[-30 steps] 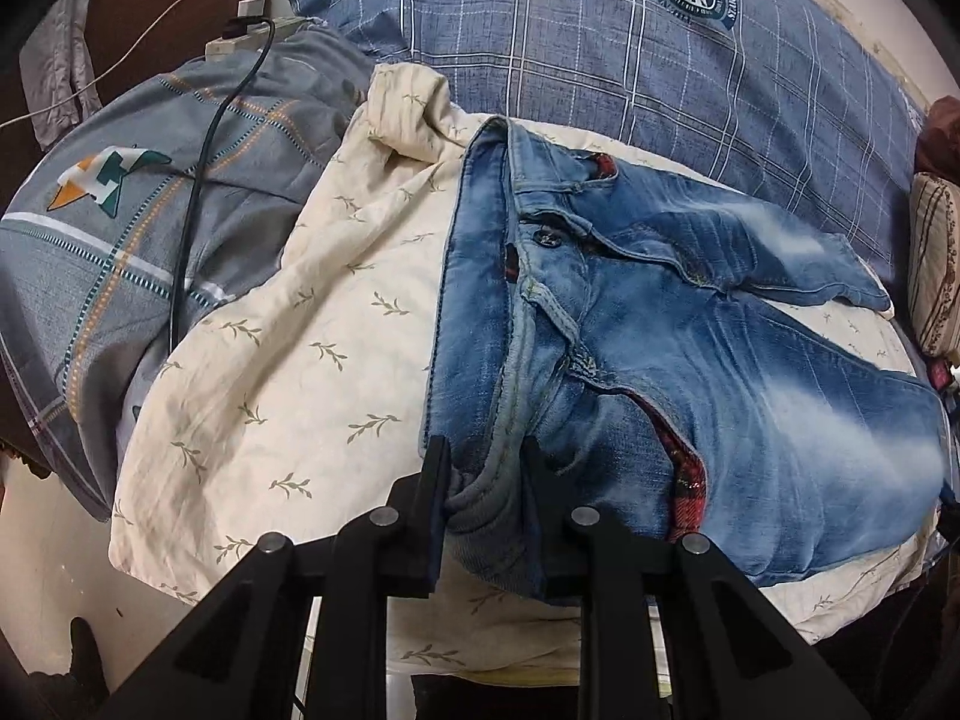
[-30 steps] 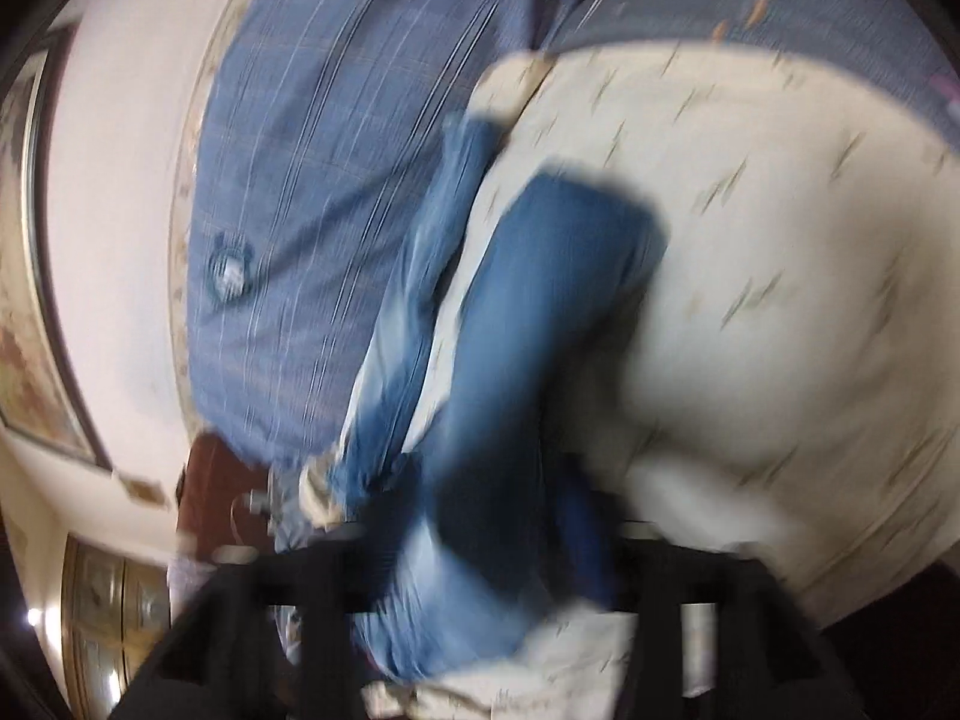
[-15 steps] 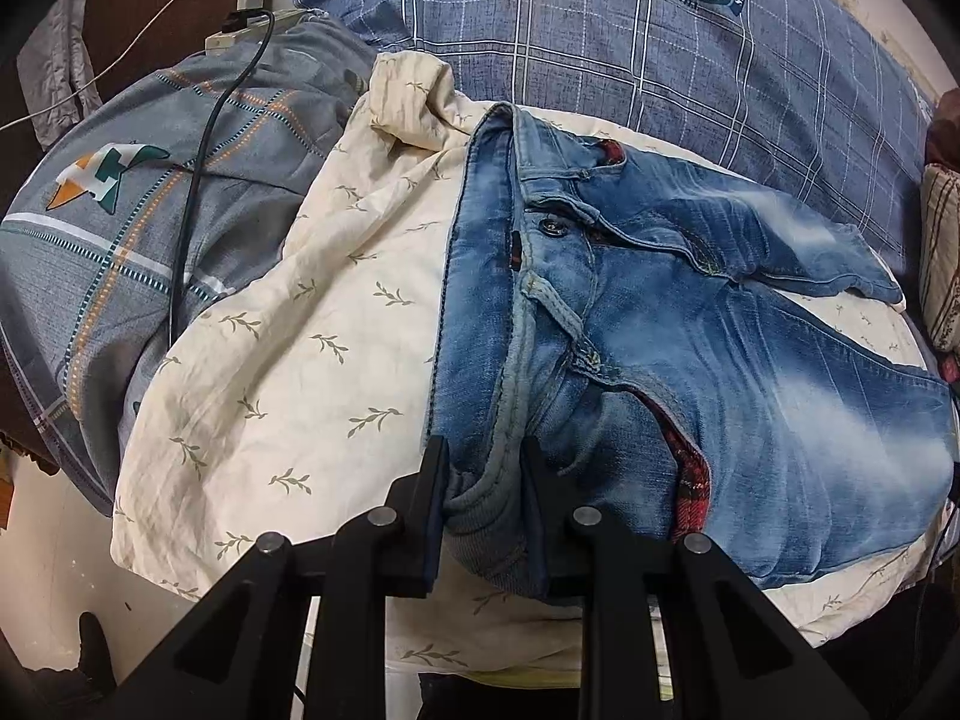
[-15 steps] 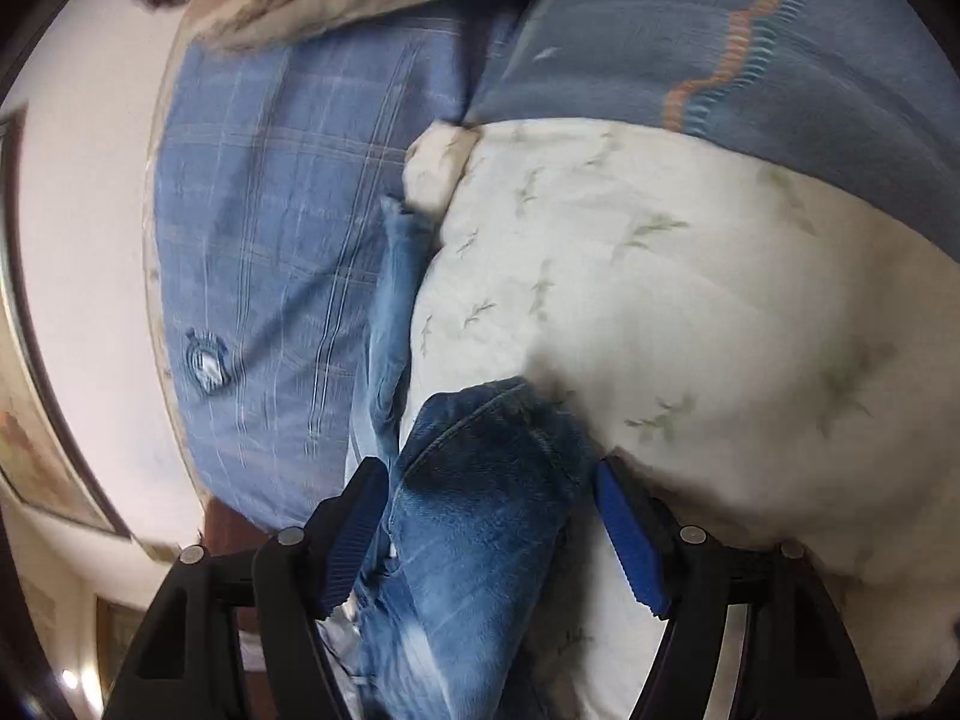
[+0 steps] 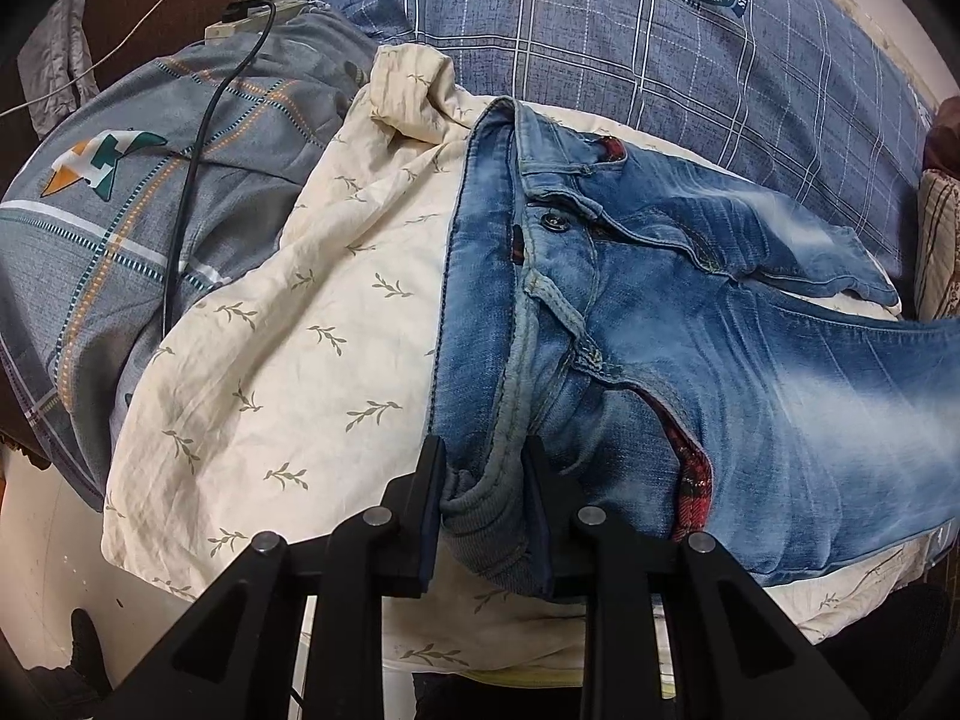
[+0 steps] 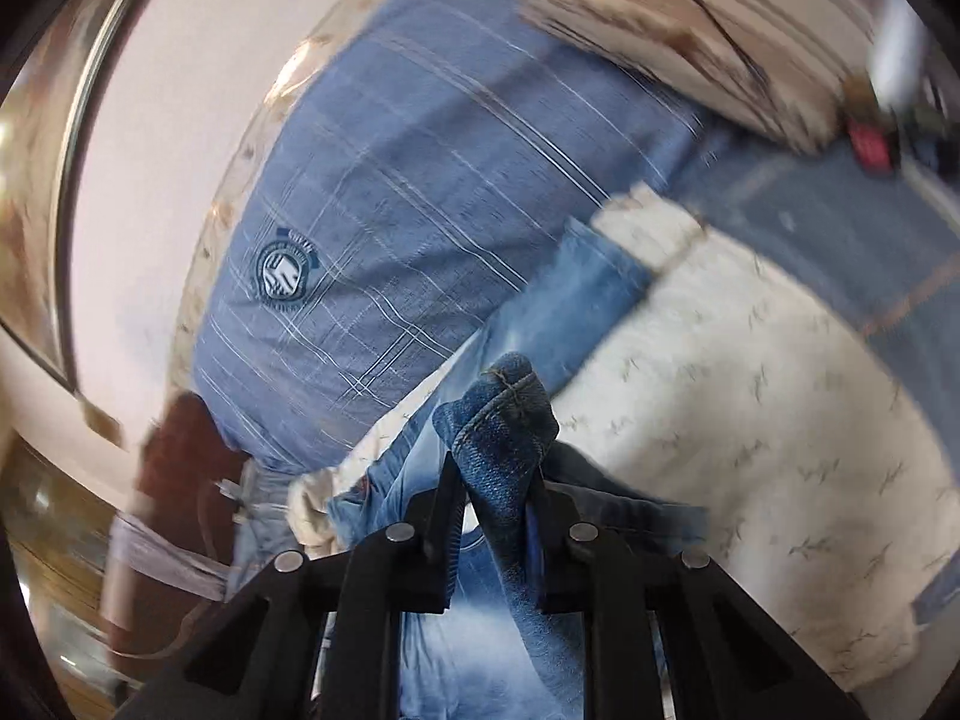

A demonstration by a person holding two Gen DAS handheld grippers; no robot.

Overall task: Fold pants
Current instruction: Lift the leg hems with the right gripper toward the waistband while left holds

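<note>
Faded blue jeans (image 5: 750, 372) lie on a cream leaf-print quilt (image 5: 288, 330), waistband toward me and legs running right. My left gripper (image 5: 485, 450) pinches the bunched waistband at the near edge. Its jaws are easing open slightly while the pads still press the fabric. In the right wrist view, my right gripper (image 6: 495, 468) has its jaws closing onto the jeans' leg hem (image 6: 504, 414). The hem stands up between the fingers, lifted off the quilt (image 6: 750, 420). That view is blurred by motion.
A blue plaid pillow (image 5: 600, 60) lies behind the jeans and shows again as the plaid pillow (image 6: 372, 180). A grey pillow (image 5: 120, 210) sits to the left with a black cable (image 5: 186, 198) draped over it, running to a power strip (image 5: 240, 18).
The right gripper's wide jaws have closed on the leg hem and risen with it, and its view has rolled. The left gripper keeps its place on the waistband.
</note>
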